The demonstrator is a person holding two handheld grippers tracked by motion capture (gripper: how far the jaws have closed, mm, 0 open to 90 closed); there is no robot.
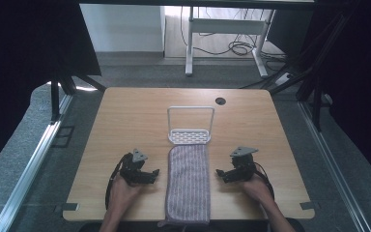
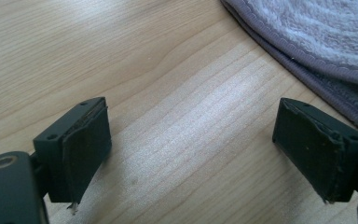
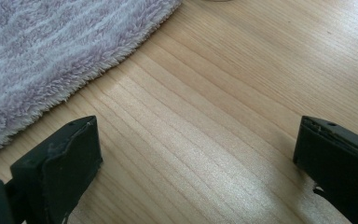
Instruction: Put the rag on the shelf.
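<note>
The towel [image 1: 188, 183], a long grey-lilac striped strip of terry, lies flat down the middle of the tabletop [image 1: 125, 121], its far end just short of a white wire rack [image 1: 190, 126] and its near end hanging over the near edge. Left tool [image 1: 149, 175] sits just left of it, right tool [image 1: 221, 173] just right; both are released, jaws wide with bare wood between them. In the left gripper view the towel's hemmed edge [image 2: 317, 60] lies close by the jaws; in the right gripper view its fluffy pile [image 3: 51, 56] does. It should handle soft, light and limp, sagging wherever unsupported, so pinching a corner or the stitched hem looks safest. The overhanging end is cut off, and it is possibly folded double.
</note>
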